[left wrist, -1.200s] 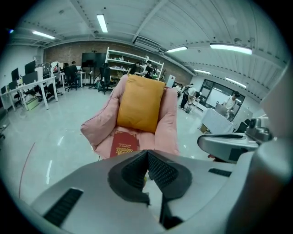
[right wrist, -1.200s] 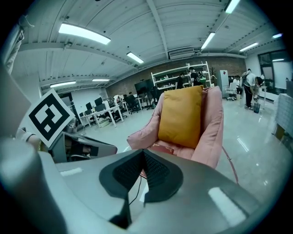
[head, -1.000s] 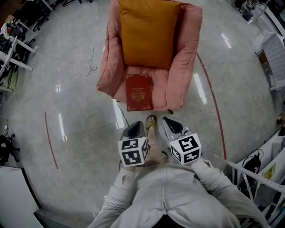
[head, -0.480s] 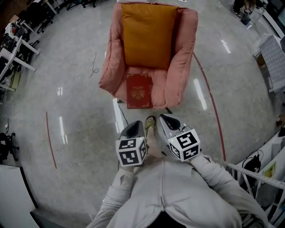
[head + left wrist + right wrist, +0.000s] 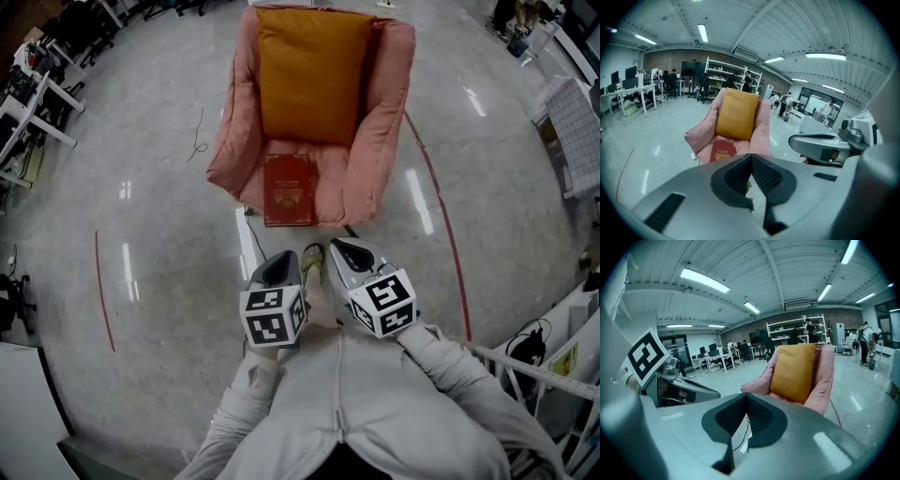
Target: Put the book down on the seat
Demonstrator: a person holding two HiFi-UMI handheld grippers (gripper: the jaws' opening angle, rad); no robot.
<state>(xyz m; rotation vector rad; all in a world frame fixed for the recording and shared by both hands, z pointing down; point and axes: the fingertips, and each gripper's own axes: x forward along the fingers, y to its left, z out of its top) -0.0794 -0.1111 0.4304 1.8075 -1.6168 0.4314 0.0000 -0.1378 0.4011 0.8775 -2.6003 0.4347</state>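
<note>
The red book (image 5: 288, 190) lies flat on the seat of the pink armchair (image 5: 375, 141), near the front edge, just below the orange cushion (image 5: 314, 75) that leans on the backrest. The person stands facing the chair with both tools drawn in close to the chest. The left gripper (image 5: 281, 261) and the right gripper (image 5: 339, 248) point toward the book but are well apart from it. Both have their jaws pressed together with nothing between them.

the book (image 5: 288, 190) lies at the front of the armchair (image 5: 377, 150) seat, the cushion (image 5: 314, 75) behind it. the left tool (image 5: 284, 260) and right tool (image 5: 343, 247) hang side by side before the armchair, over the floor (image 5: 169, 244).
</note>
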